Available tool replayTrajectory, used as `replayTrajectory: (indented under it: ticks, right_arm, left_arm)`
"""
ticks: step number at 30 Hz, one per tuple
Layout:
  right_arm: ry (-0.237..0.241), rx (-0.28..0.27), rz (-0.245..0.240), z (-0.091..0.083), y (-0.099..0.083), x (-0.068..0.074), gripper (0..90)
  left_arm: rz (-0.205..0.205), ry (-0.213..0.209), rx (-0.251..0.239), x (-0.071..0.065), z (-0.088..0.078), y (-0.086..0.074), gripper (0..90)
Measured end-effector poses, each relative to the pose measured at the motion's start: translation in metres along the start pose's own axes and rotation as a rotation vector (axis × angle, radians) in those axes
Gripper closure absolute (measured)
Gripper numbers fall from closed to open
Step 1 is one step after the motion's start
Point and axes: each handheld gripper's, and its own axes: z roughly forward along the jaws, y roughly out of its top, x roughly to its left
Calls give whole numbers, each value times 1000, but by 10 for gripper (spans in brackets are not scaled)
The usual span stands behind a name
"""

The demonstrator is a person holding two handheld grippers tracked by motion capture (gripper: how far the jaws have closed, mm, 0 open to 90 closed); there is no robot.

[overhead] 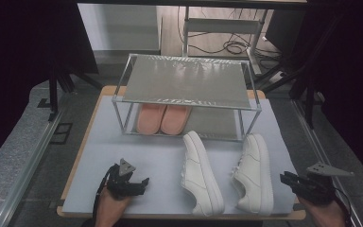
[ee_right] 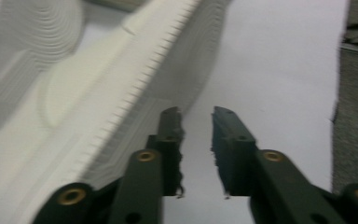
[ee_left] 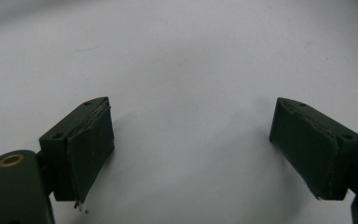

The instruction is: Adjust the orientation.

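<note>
We are looking down on a pale grey table mat [overhead: 137, 156] in the high view, where two white lace-up sneakers are lying in the lower right part of the frame: the left white sneaker [overhead: 201, 172] is slanting from the middle down toward the bottom edge, and the right white sneaker [overhead: 255, 172] is resting on its side just beside it, apart from it. At the lower right corner we are seeing the right gripper [overhead: 286, 178], held in a hand, pointing toward the right white sneaker's heel end and sitting just beside it without touching. In the right gripper view its jaws are standing narrow, with only a slim gap and nothing between them; the ribbed side of the right white sneaker [ee_right: 98, 93] is filling the upper left of that frame, just beside the left jaw, and the picture is blurred. At the lower left of the high view the left gripper [overhead: 144, 182] is resting low over the mat, well apart from both sneakers. In the left gripper view its jaws are spreading wide over bare mat [ee_left: 186, 70], holding nothing. Behind, in the upper middle, a metal-framed two-tier shoe rack [overhead: 184, 80] is sheltering a pair of pink slippers [overhead: 163, 118] on its lower shelf.
</note>
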Motion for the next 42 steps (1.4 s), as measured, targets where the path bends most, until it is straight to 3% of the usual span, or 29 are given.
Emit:
replayTrajectory:
  ticks: [1,4,13,25,33,40,42]
  right_arm:
    - [20,23,-42,1,7,7,845]
    - [39,26,-79,2,17,16,898]
    - [70,58,-141,16,35,36,900]
    - [78,64,-113,20,31,29,900]
    - [16,68,-98,10,23,18,900]
    - [-100,120,-88,4,4,-4,900]
    - [-106,122,-82,4,1,-7,900]
  left_arm:
    - [0,0,-1,0,0,0,135]
    - [-1,1,-2,0,0,0,137]
    - [-1,2,-3,0,0,0,139]
    - [-2,4,-4,0,0,0,141]
    - [-3,4,-4,0,0,0,142]
    - [-2,5,-3,0,0,0,143]
    - [-3,6,-3,0,0,0,143]
